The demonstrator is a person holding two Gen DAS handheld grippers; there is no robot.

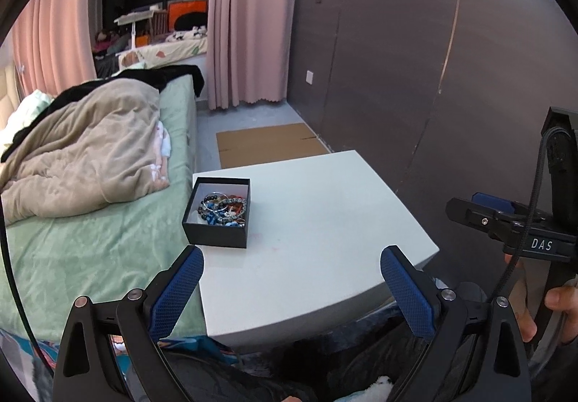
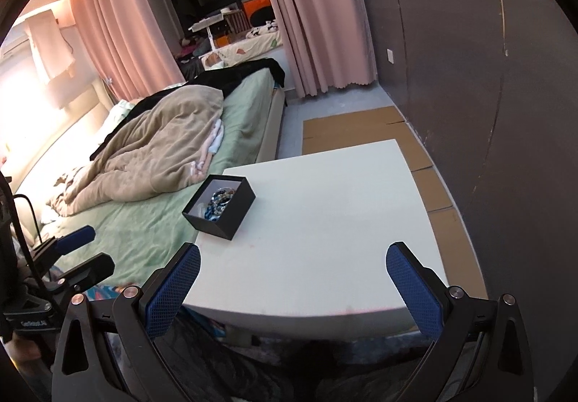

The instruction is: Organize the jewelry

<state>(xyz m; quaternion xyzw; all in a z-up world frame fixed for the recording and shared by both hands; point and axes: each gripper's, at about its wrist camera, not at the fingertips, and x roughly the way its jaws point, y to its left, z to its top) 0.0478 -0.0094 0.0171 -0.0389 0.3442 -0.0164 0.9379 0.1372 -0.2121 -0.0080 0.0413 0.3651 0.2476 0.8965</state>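
Note:
A small black box (image 1: 216, 237) stands on the left part of a white table (image 1: 325, 221). It holds a heap of beaded bracelets and other jewelry (image 1: 224, 208). The box also shows in the right wrist view (image 2: 231, 217), with the jewelry (image 2: 218, 205) inside it. My left gripper (image 1: 292, 257) is open and empty, held above the table's near edge, just short of the box. My right gripper (image 2: 293, 255) is open and empty above the near half of the table (image 2: 325, 221), to the right of the box.
A bed with a green sheet (image 1: 90, 239) and a beige quilt (image 1: 90, 156) runs along the table's left side. A dark wall (image 1: 415, 77) stands on the right. Flattened cardboard (image 1: 267, 143) lies on the floor behind the table. Pink curtains (image 1: 249, 22) hang beyond.

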